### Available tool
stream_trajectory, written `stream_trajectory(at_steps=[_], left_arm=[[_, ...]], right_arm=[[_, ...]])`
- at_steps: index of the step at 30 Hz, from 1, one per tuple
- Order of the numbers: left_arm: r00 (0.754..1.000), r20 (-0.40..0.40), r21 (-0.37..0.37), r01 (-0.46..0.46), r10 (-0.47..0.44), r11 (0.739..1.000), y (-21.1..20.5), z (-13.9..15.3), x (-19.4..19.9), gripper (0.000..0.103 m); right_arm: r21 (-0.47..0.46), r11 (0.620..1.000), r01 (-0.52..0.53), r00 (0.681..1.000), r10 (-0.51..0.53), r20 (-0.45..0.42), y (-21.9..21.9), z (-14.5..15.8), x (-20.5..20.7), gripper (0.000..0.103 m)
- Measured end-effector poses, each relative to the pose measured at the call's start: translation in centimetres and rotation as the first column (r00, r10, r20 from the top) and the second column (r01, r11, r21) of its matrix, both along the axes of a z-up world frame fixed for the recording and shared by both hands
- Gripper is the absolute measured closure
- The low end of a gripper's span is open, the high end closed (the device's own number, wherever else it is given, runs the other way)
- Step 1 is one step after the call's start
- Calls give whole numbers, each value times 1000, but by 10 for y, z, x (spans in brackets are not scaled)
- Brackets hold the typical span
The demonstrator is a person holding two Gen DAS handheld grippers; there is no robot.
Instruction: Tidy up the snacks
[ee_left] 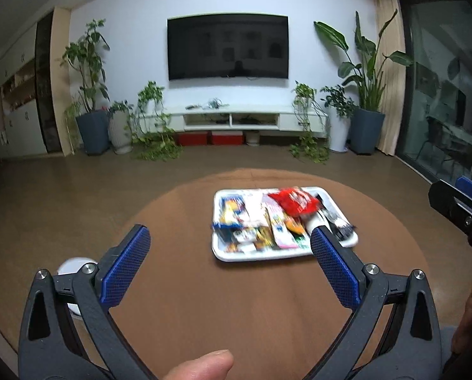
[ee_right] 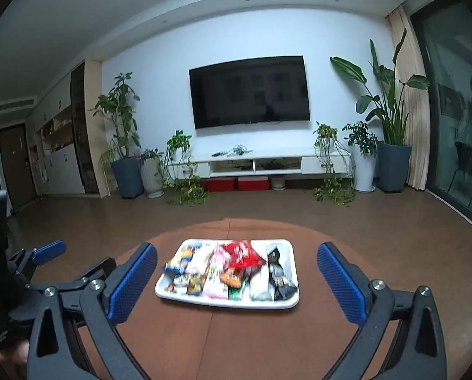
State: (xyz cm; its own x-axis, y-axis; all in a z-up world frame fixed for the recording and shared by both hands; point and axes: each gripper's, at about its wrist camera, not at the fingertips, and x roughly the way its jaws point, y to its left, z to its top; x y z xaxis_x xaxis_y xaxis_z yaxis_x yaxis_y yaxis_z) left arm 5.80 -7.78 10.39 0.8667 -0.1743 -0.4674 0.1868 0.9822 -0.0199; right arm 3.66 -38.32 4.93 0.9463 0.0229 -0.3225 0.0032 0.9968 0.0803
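A white tray (ee_left: 224,255) rests on the round brown table (ee_left: 178,300), packed with several snack packets; a red packet (ee_left: 294,201) lies on top. In the right wrist view the same tray (ee_right: 294,300) holds the red packet (ee_right: 243,255) and a black packet (ee_right: 278,277) at its right end. My left gripper (ee_left: 229,237) is open, held back from the tray with nothing between its blue pads. My right gripper (ee_right: 237,255) is open wide, also short of the tray and empty. Each gripper shows at the edge of the other's view.
A thumb (ee_left: 204,367) shows at the bottom of the left wrist view. A white round object (ee_left: 71,269) sits off the table's left edge. Beyond the table lie brown floor, a low white TV cabinet (ee_left: 236,118), potted plants and a wall TV (ee_left: 228,47).
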Motion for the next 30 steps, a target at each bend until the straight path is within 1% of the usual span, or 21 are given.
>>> stream_trajectory(at_steps=[2,5,8,11,14,16,21,30], left_arm=[[999,-33,-21,9,-10,1000,2,-6,-17,1],[997,-77,-14,9,-10,1000,2,-17,-33,1],[992,-129,2,10,-10,1000,-2,-33,-48,1],[986,-168,16,22,-19,1000,-6,-48,-59,1],[980,-197,16,35,-31,999,-10,-56,-66,1],[979,-199,16,41,-37,999,-12,-58,-71,1],[980,-198,8,42,-40,999,-12,-57,-62,1],[978,-205,6,40,-38,999,-11,-57,-60,1]], right_arm=[[7,1000,14,1000,-14,-13,2,-4,-16,0],[-2,999,33,999,-33,-35,5,-12,-37,0],[-18,998,65,992,-67,-110,9,-26,-49,0],[12,996,91,982,-88,-169,7,-37,-57,0],[31,993,116,974,-107,-201,3,-45,-62,0],[28,992,122,972,-114,-206,3,-46,-65,0],[-10,992,127,973,-127,-193,7,-45,-73,0],[-14,992,122,971,-123,-206,11,-47,-72,0]])
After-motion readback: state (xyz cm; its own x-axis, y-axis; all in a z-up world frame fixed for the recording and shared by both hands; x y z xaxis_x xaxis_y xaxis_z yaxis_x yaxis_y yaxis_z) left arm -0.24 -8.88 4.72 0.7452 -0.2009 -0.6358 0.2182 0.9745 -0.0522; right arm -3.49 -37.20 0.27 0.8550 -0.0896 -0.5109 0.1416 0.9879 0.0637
